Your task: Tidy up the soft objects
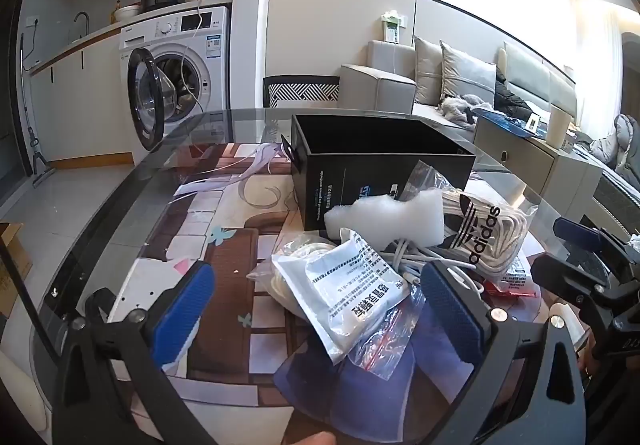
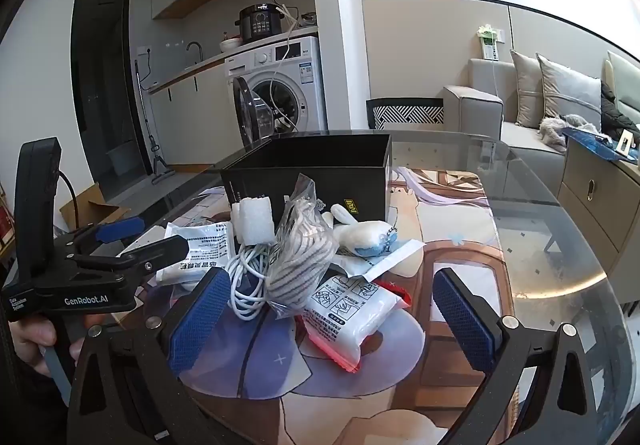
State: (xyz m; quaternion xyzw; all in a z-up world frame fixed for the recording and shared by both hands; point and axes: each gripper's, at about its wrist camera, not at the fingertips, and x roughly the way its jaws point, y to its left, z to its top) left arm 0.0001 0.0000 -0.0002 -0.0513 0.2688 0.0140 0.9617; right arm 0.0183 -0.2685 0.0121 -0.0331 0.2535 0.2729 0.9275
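Glass table (image 2: 560, 245) has lots of bare room on its right side, out to the round edge. Both the left gripper (image 1: 316, 309) and right gripper (image 2: 332, 317) are wide apart, holding nothing. Soft packets (image 2: 352, 321) lie piled just ahead, in front of the black box (image 2: 320, 173).

I see a glass table (image 2: 560, 245) carrying 1 black box (image 2: 320, 165); in front of the box lie a foam block (image 2: 254, 223), bagged rope (image 2: 300, 257) and 2 white pouches (image 2: 348, 315).

Both wrist cameras look down close at the same pile (image 1: 392, 257) and black box (image 2: 320, 165)
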